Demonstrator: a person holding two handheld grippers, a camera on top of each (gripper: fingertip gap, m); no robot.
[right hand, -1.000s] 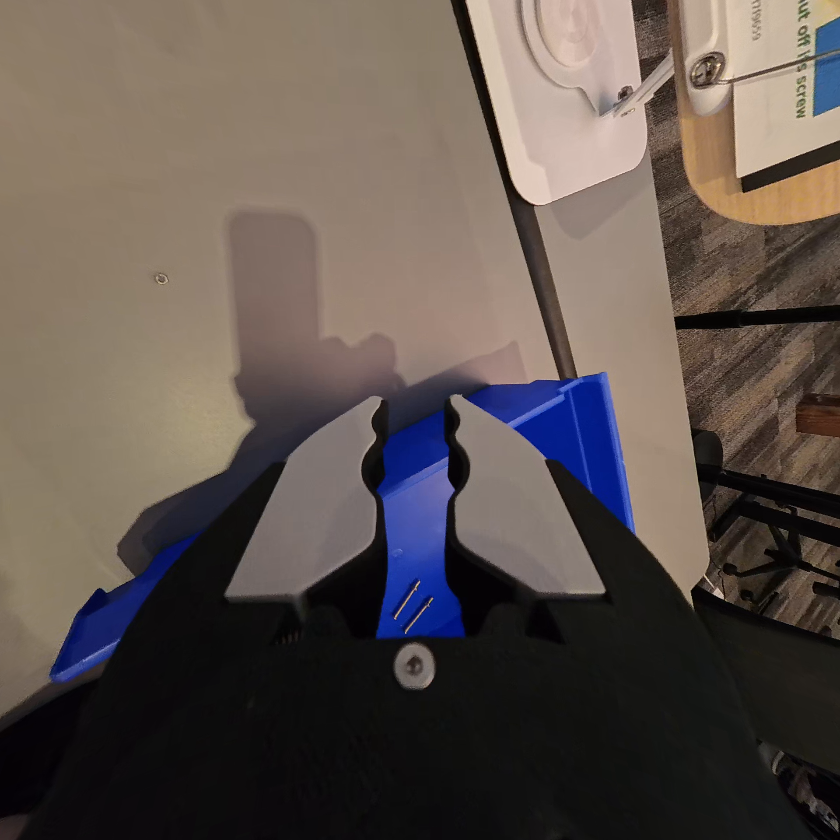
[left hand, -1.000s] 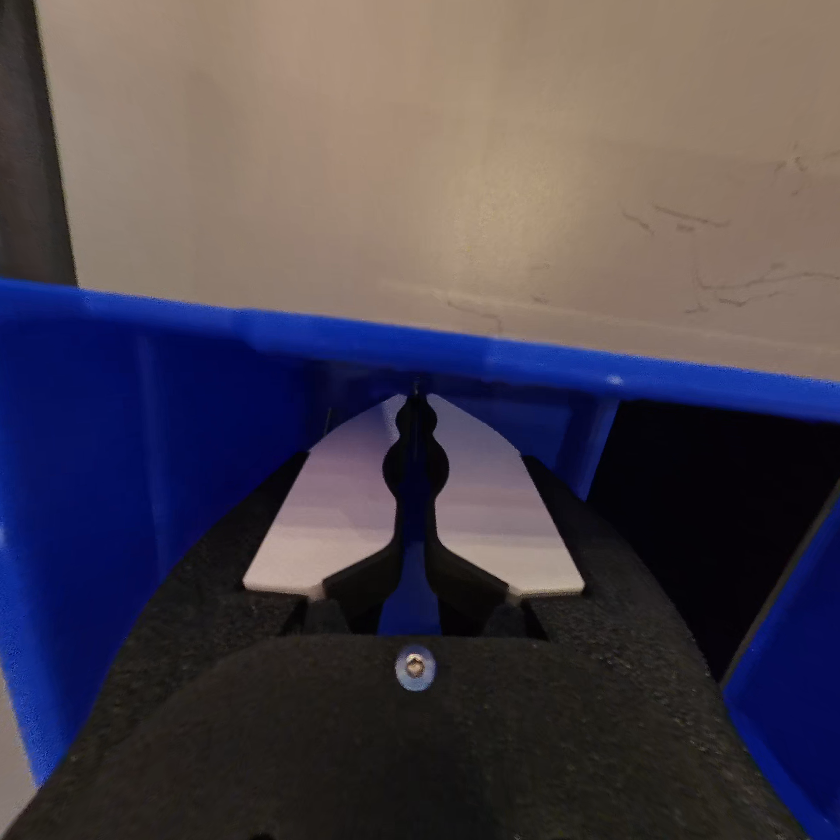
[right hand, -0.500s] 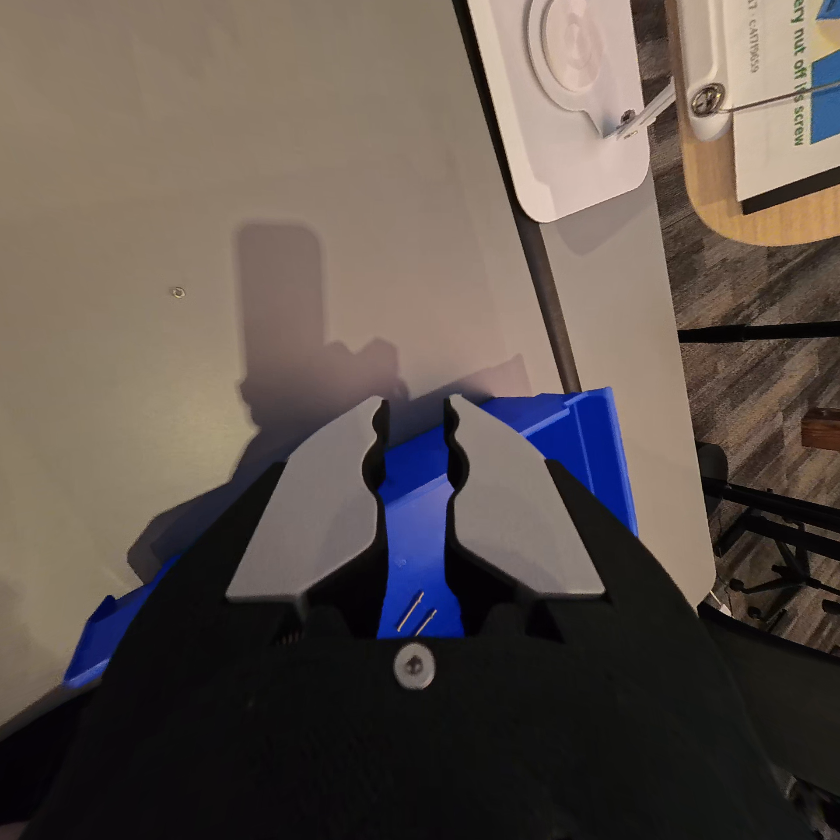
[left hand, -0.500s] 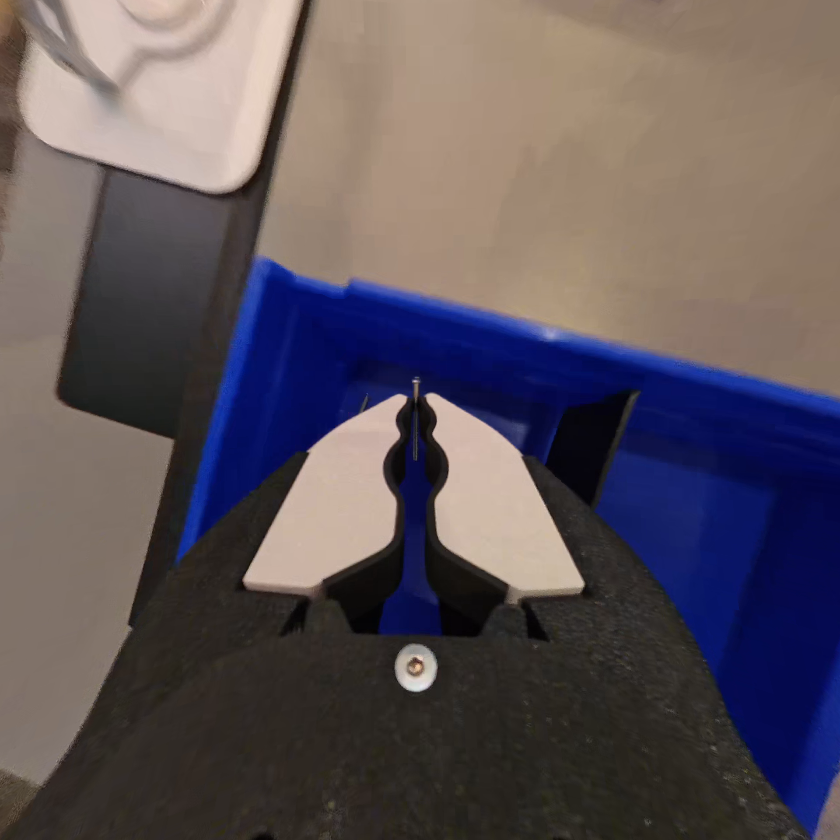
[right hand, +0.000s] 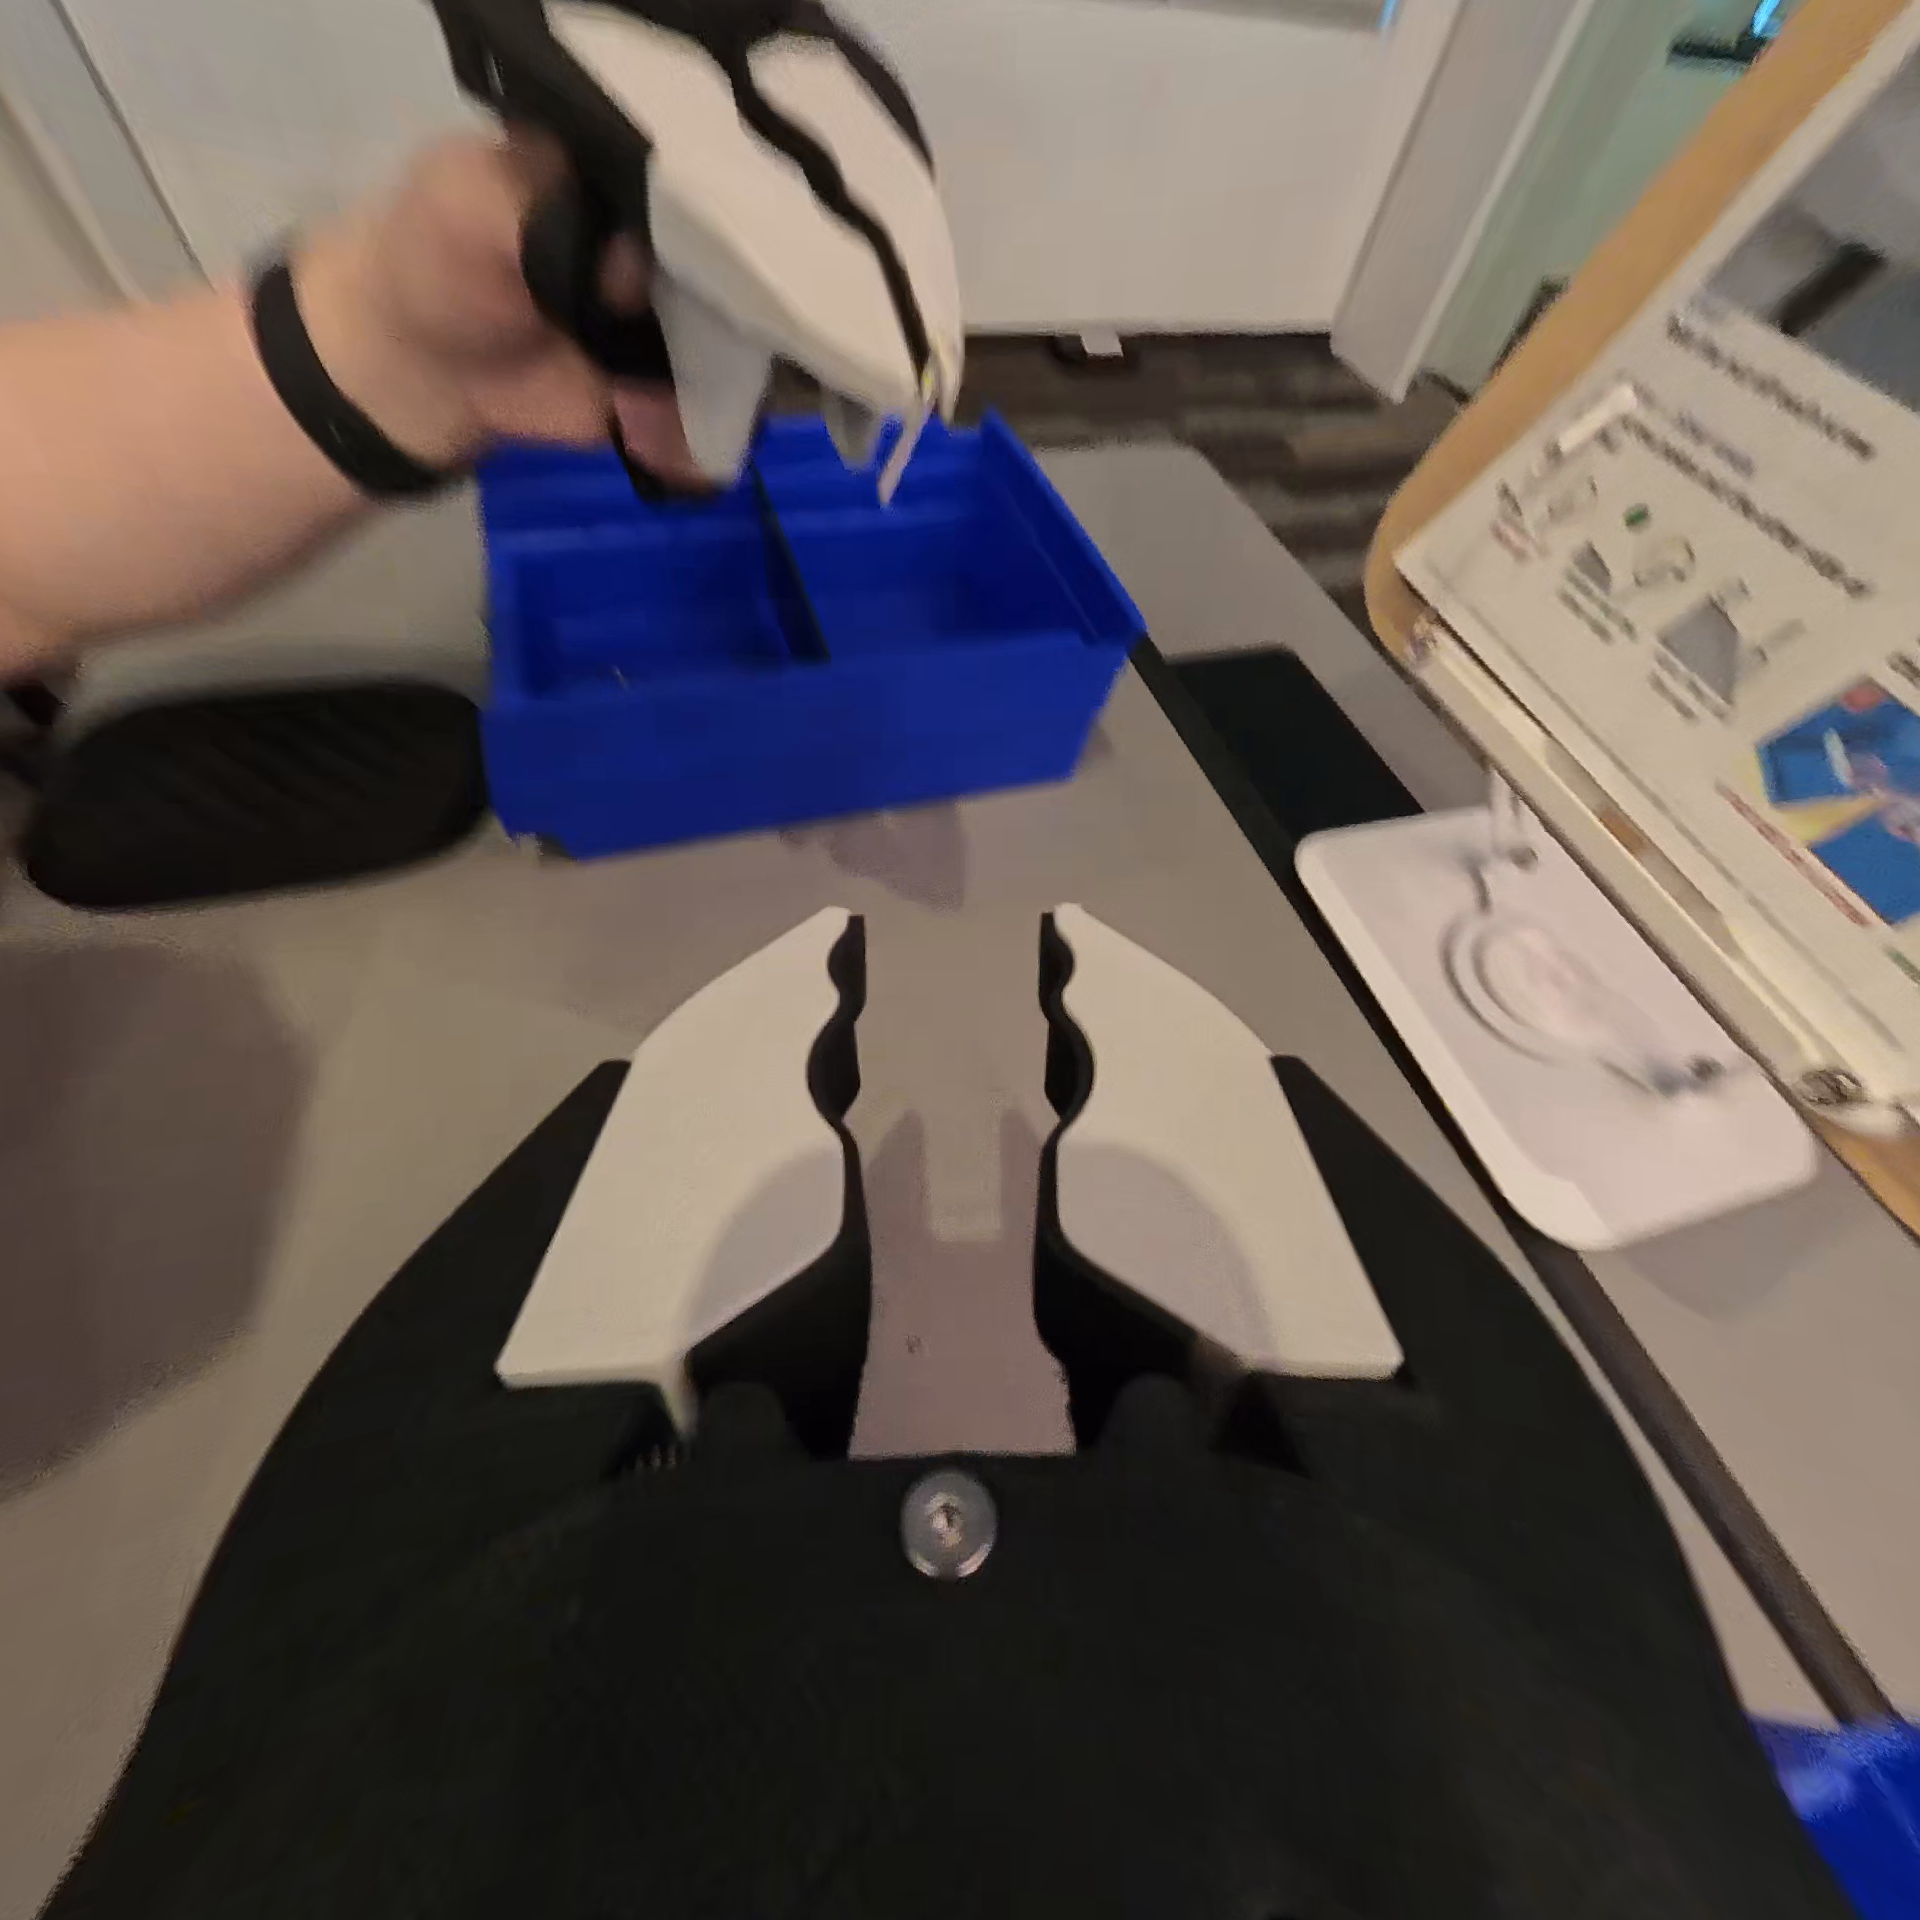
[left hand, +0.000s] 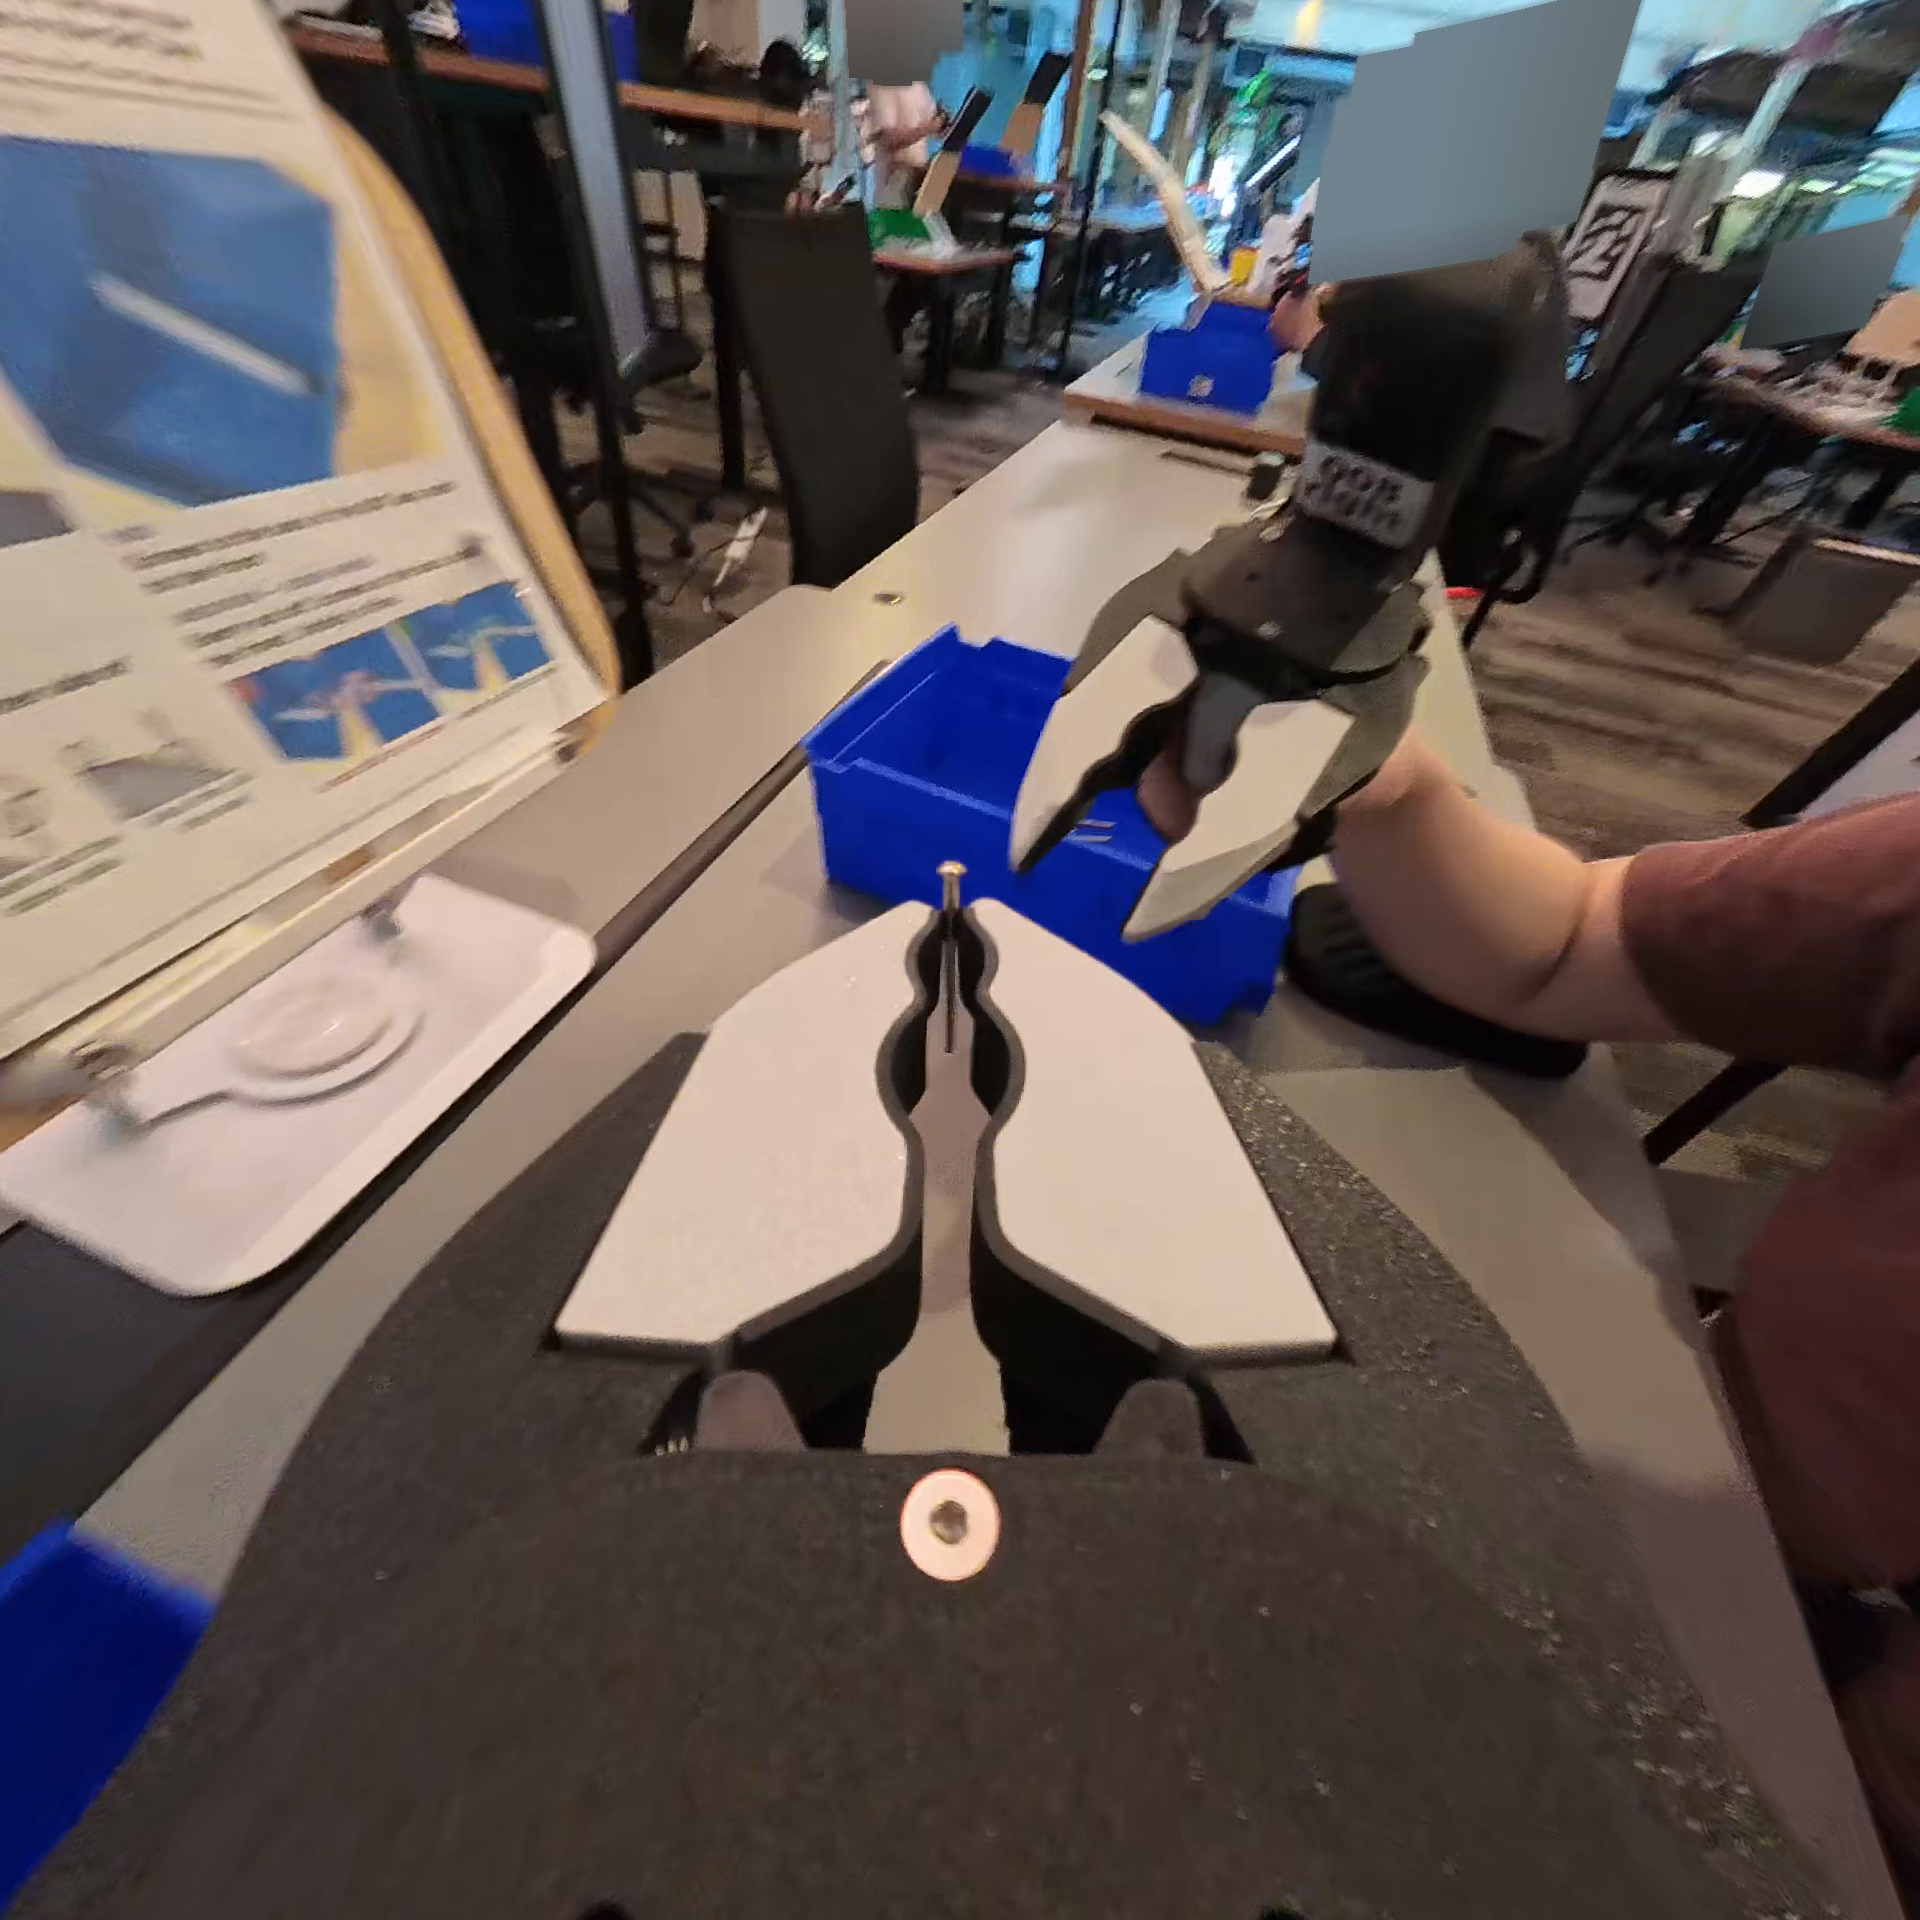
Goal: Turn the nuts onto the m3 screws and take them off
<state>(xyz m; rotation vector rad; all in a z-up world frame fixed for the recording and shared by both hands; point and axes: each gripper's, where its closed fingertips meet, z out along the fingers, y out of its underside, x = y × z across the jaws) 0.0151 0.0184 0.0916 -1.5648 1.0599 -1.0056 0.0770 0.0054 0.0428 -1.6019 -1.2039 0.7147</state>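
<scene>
Left gripper (left hand: 950,914) clamped, right gripper (right hand: 950,920) agape.

Blk foam tool (left hand: 950,914), pale grey fingers (left hand: 790,1132), maroon sleeve (left hand: 1787,925).

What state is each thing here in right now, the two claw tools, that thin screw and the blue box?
left gripper: shut on the screw, raised off the table.
screw: pinched between the fingertips, head poking out past them.
right gripper: open, holding nothing.
blue bin: resting on the table, lidless, split by a divider.
instruction board: propped upright on its white stand.
</scene>
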